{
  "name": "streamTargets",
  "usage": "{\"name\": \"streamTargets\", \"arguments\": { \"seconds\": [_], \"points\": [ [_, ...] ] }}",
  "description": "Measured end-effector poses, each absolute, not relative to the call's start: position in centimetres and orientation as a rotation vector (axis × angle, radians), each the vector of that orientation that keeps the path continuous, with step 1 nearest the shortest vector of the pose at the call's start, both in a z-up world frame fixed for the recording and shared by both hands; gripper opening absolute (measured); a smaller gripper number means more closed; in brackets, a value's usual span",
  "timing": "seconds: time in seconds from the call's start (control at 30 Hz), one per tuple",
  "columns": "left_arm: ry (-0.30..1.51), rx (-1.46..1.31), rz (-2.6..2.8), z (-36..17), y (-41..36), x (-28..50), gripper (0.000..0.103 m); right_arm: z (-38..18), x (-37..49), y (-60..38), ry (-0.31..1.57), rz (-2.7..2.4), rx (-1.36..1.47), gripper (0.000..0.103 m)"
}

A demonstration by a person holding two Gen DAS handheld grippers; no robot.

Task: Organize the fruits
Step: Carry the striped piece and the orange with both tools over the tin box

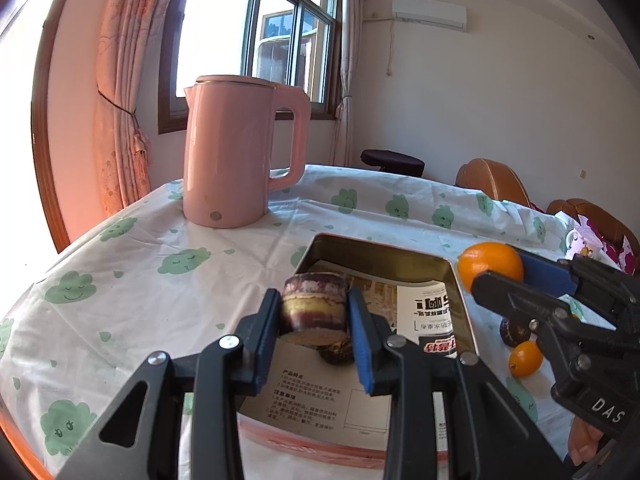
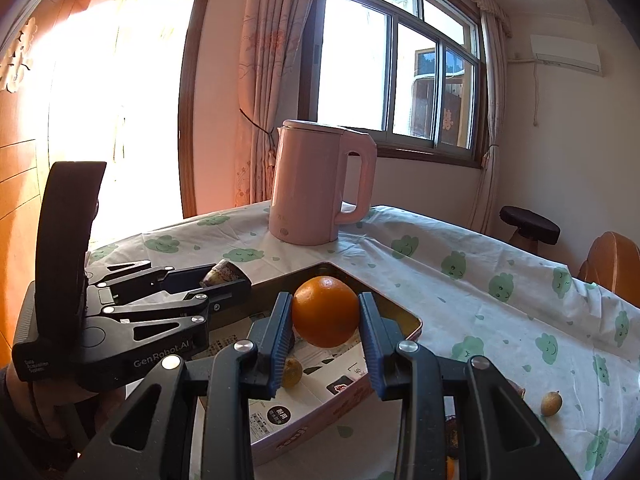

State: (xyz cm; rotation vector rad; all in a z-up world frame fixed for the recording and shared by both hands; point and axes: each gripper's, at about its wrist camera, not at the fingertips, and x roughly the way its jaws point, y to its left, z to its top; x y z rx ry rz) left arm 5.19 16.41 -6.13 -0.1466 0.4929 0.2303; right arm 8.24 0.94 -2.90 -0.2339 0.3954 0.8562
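Observation:
My left gripper [image 1: 314, 322] is shut on a purple-and-tan sugarcane piece [image 1: 314, 306] and holds it over the open metal tin [image 1: 384, 250], whose floor is lined with printed paper. A dark fruit [image 1: 336, 352] lies in the tin under it. My right gripper [image 2: 324, 324] is shut on an orange [image 2: 325, 311] above the tin's [image 2: 414, 330] right edge; the orange also shows in the left wrist view [image 1: 490, 266]. A small yellow fruit [image 2: 291, 372] lies in the tin. The left gripper [image 2: 224, 280] shows at left with the cane piece [image 2: 222, 274].
A pink kettle [image 1: 236, 156] stands on the cloud-print tablecloth [image 1: 140, 300] behind the tin. A small orange fruit [image 1: 525, 358] and a dark fruit [image 1: 513, 332] lie on the cloth right of the tin, another small fruit [image 2: 552, 403] further right. Chairs [image 1: 492, 182] stand beyond the table.

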Motion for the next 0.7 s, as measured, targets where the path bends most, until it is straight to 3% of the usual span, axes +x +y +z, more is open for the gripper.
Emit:
{"name": "streamTargets", "arguments": {
  "seconds": [0.7],
  "points": [
    [0.619,-0.140,0.187,-7.8,16.4,7.0,0.035,-6.2,10.9,3.0,0.534,0.793,-0.241,0.035]
  ]
}}
